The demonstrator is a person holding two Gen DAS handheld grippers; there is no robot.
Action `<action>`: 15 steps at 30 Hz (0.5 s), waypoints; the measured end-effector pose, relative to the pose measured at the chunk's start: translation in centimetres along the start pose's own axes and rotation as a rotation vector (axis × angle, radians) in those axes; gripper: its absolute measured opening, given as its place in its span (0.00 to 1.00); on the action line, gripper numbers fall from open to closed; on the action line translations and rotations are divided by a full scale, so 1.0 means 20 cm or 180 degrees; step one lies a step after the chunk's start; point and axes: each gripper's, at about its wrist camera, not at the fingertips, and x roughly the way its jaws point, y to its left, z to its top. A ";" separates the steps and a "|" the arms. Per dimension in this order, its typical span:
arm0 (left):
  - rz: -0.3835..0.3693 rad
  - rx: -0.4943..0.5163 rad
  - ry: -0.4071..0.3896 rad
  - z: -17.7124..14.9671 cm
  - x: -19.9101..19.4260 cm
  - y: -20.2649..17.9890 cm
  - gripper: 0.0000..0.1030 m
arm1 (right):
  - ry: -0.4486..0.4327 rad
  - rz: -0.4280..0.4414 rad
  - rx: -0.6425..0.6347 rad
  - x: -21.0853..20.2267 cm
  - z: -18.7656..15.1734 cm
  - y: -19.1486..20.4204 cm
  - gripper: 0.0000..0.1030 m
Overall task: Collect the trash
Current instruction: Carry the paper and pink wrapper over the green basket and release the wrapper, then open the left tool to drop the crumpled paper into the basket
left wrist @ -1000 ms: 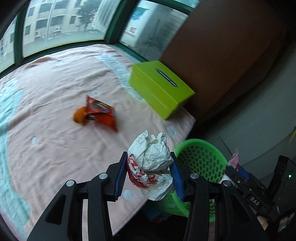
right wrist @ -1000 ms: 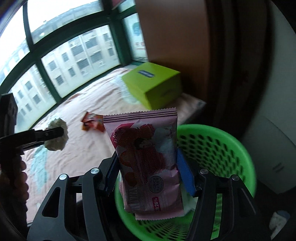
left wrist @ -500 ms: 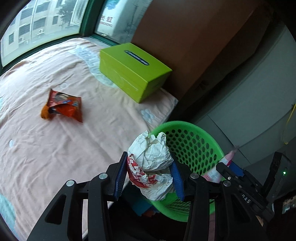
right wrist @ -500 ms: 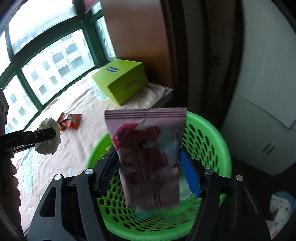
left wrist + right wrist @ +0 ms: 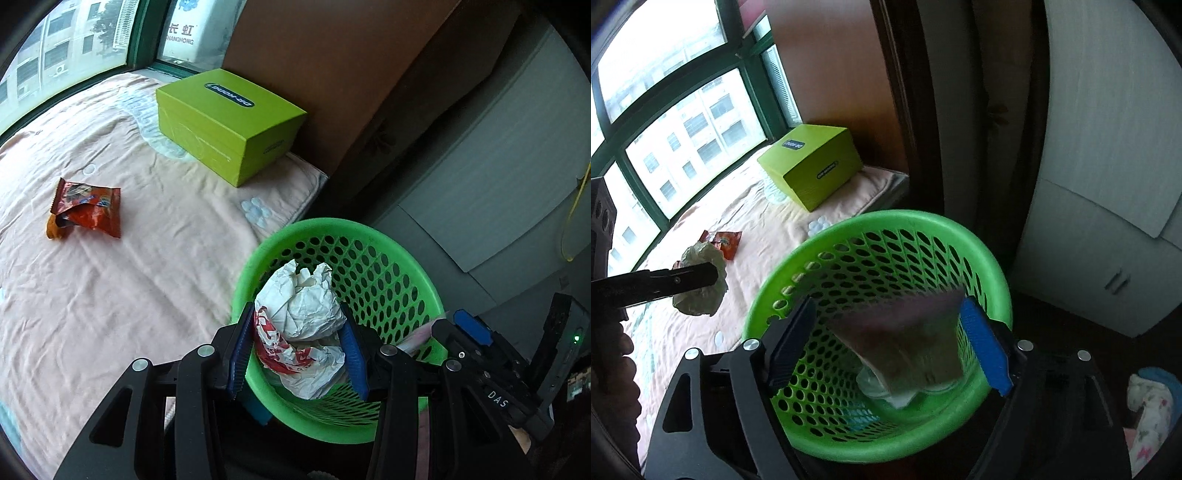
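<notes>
My left gripper (image 5: 295,347) is shut on a crumpled white and red paper wrapper (image 5: 299,314) and holds it over the near rim of the green mesh basket (image 5: 373,258). My right gripper (image 5: 886,343) is open above the basket (image 5: 960,236). The pink snack packet (image 5: 908,332) is blurred between its jaws, dropping into the basket. An orange snack packet (image 5: 86,208) lies on the peach bed sheet (image 5: 129,277). The right wrist view also shows the left gripper's wrapper (image 5: 701,280) to the left of the basket.
A lime green box (image 5: 229,122) stands at the far corner of the bed by a brown panel. White cabinets (image 5: 1108,184) rise right of the basket. A floral cloth (image 5: 1152,417) lies on the floor at the right. The window (image 5: 665,129) runs behind the bed.
My right gripper has opened and the pink packet falls from it into the basket. My left gripper has carried the crumpled wrapper from over the bed to over the basket.
</notes>
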 end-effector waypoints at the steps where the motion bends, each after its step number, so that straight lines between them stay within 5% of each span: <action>1: -0.0002 0.0009 0.0006 0.00 0.00 -0.01 0.42 | -0.0002 0.0005 0.0009 0.00 0.00 0.00 0.79; 15: -0.0045 0.0138 0.0150 -0.02 0.11 -0.12 0.43 | -0.0193 0.0044 0.0137 -0.10 0.01 -0.06 0.83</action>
